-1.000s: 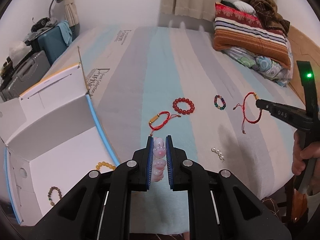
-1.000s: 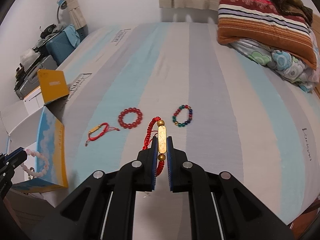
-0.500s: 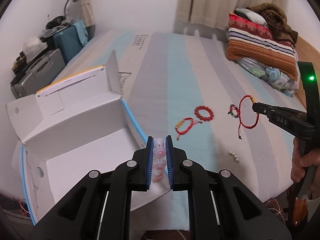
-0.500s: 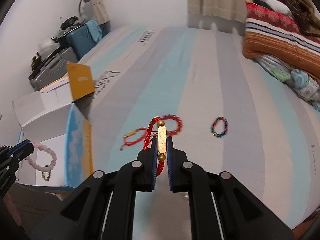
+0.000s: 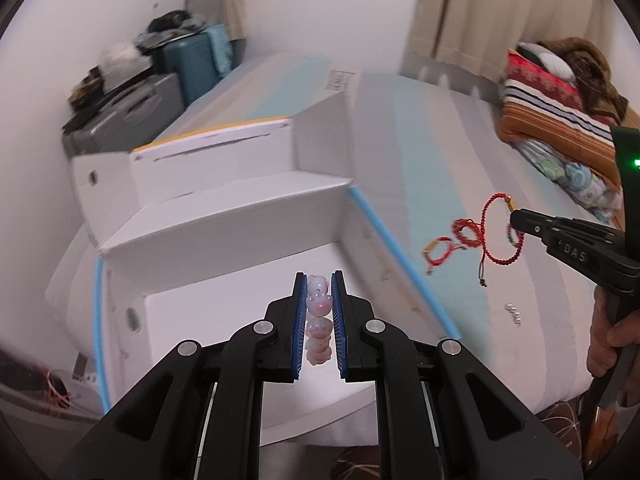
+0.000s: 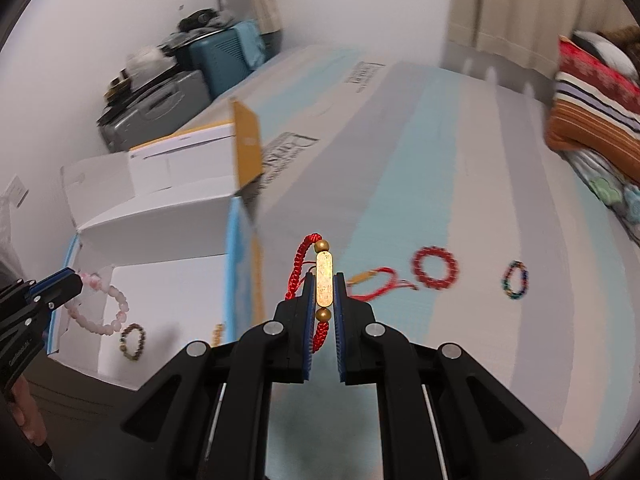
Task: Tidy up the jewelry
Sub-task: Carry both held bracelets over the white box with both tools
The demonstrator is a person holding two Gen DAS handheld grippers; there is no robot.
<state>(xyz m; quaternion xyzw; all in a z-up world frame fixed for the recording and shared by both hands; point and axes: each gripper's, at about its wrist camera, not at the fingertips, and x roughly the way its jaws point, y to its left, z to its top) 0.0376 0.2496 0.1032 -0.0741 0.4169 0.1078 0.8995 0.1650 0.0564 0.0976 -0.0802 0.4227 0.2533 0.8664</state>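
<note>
My left gripper (image 5: 319, 285) is shut on a pink bead bracelet (image 5: 318, 304) and hangs over the open white box (image 5: 224, 236). In the right wrist view that bracelet (image 6: 114, 308) dangles from the left gripper (image 6: 78, 280) above the box floor, near a brown bead bracelet (image 6: 132, 342) lying inside. My right gripper (image 6: 324, 280) is shut on a red cord bracelet with a gold bar (image 6: 324, 284), held over the bed right of the box wall. In the left wrist view the right gripper (image 5: 516, 216) carries that red cord bracelet (image 5: 496, 236).
On the striped mattress (image 6: 480, 184) lie a second red cord bracelet (image 6: 376, 284), a red bead bracelet (image 6: 435, 267), a multicoloured bead bracelet (image 6: 515, 280) and small pearls (image 5: 514, 314). Suitcases (image 5: 120, 116) stand at the far left, folded blankets (image 5: 560, 108) at the far right.
Both grippers have swung left with their bracelets. The left one now hangs over the box's inside; the right one has come closer to the box wall. Neither grip has altered.
</note>
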